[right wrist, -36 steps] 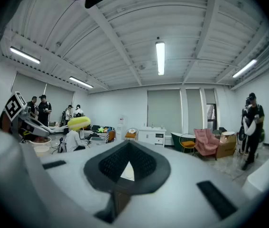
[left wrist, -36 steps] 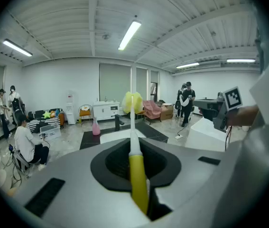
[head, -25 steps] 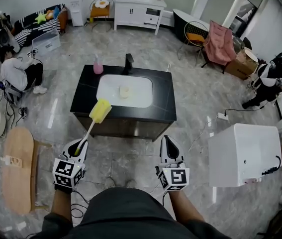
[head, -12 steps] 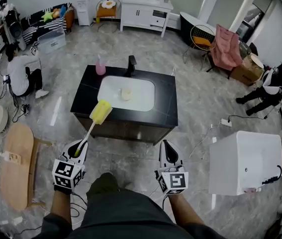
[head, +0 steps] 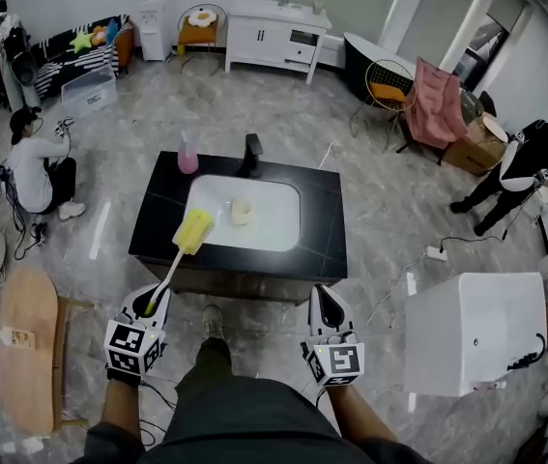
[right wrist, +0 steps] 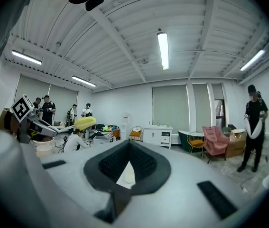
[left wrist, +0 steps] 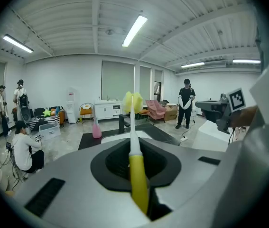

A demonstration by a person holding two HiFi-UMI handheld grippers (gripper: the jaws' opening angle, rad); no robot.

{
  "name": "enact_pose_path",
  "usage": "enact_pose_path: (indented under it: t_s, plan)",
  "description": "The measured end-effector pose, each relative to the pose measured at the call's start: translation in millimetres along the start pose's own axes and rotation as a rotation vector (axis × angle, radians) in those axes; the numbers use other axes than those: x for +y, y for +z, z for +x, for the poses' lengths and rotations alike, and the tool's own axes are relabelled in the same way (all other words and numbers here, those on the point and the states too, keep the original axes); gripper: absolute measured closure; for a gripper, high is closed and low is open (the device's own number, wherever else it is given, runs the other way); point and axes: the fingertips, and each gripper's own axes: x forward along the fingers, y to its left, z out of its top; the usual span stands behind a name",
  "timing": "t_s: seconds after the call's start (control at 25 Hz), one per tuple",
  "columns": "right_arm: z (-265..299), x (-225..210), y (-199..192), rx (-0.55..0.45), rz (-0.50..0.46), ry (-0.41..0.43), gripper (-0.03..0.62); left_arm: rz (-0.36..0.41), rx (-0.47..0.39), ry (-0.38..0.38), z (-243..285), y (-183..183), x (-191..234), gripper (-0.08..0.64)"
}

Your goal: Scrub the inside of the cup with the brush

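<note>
In the white sink (head: 275, 216) of the black counter (head: 320, 240) sits the cup (head: 242, 211), well apart from both grippers; the left gripper (head: 153, 296) clamps the yellow brush (head: 191, 232), the right gripper (head: 324, 298) is closed and empty

Dark grey top (head: 245, 423) at the bottom edge; left gripper (head: 152, 296) and right gripper (head: 325, 298) are white with black-and-white marker cubes (head: 130, 348).

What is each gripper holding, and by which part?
The left gripper holds the brush by the yellow end of its handle. The right gripper is shut, holding nothing.
</note>
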Motion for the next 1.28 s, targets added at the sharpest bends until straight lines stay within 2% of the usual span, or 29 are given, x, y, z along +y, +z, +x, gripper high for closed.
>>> enact_pose_path:
  t_s: [0.36, 0.68, 0.96, 1.08, 1.28]
  plan:
    - [112, -13, 15, 0.014, -0.005, -0.007, 0.591, -0.006, 0.027, -0.065, 89, 26, 60, 0.528]
    - [184, -20, 24, 0.023, 0.003, -0.027, 0.589, 0.005, 0.049, -0.133, 147, 49, 102, 0.528]
    - [236, -13, 14, 0.066, -0.022, 0.022, 0.574, 0.026, 0.069, -0.189, 181, 56, 122, 0.528]
    - [250, -12, 5, 0.099, -0.051, 0.064, 0.563, 0.019, 0.078, -0.194, 190, 56, 126, 0.528]
    - [268, -26, -3, 0.117, -0.040, 0.115, 0.526, 0.017, 0.087, -0.179, 205, 60, 125, 0.528]
